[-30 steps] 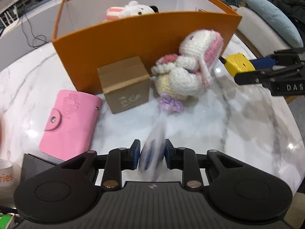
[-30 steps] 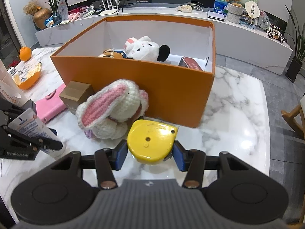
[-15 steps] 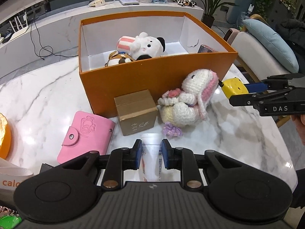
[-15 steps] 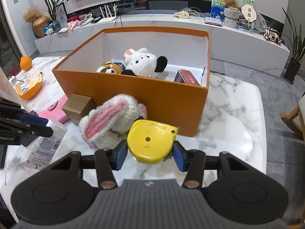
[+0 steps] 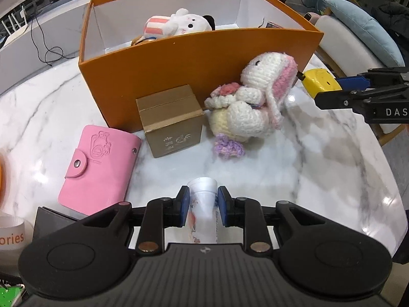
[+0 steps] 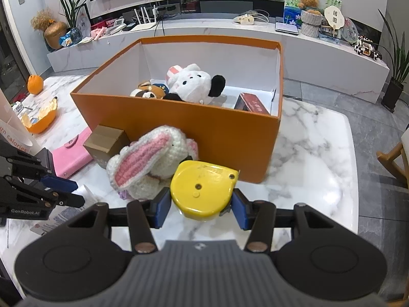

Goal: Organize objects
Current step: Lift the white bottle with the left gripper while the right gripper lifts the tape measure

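Note:
An open orange box (image 5: pixel 204 58) (image 6: pixel 204 125) stands on the marble table and holds plush toys (image 6: pixel 191 81) and a dark red box (image 6: pixel 251 103). My left gripper (image 5: pixel 203 208) is shut on a white tube (image 5: pixel 203 204), held above the table's near side. My right gripper (image 6: pixel 200 206) is shut on a yellow tape measure (image 6: pixel 203 188), which also shows in the left wrist view (image 5: pixel 319 83), right of a crocheted bunny (image 5: pixel 251 105) (image 6: pixel 150 163) that leans against the box front.
A small cardboard box (image 5: pixel 171 120) and a pink card wallet (image 5: pixel 99 163) lie in front of the orange box. An orange peel (image 6: pixel 39 119) and a whole orange (image 6: pixel 35 84) lie at the table's left. A chair (image 5: pixel 358 33) stands to the right.
Both grippers have risen and pulled back with their objects; the white tube has turned from hanging tilted and blurred to pointing forward between the left fingers. The table objects have not moved.

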A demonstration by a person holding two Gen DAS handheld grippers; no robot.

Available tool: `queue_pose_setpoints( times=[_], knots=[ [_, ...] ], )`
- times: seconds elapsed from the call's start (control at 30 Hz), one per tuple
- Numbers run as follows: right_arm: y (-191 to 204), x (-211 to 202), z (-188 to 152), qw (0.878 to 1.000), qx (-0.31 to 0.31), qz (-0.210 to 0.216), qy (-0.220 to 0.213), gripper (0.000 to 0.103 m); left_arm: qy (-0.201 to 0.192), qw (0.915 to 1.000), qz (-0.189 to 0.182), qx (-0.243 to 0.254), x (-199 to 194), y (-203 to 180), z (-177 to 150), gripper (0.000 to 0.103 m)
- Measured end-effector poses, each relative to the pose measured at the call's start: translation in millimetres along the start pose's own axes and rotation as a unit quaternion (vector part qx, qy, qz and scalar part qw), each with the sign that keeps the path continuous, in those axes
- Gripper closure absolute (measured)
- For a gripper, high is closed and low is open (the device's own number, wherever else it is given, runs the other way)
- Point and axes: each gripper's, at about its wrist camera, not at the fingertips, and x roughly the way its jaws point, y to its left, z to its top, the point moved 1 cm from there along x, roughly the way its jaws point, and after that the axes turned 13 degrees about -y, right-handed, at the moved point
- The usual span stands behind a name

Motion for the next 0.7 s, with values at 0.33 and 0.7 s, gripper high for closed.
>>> queue_pose_setpoints(
  times=[0.33, 0.7],
  knots=[
    [-3, -2, 1, 1.000, 0.002, -0.002, -0.001, 0.050, 0.044, 0.9983, 0.011, 0.036, 9, -8, -12, 0.053],
    [-1, -1, 0, 1.000, 0.000, -0.001, 0.001, 0.050, 0.073, 0.9958, 0.013, 0.053, 20, -17, -21, 0.050]
  ],
)
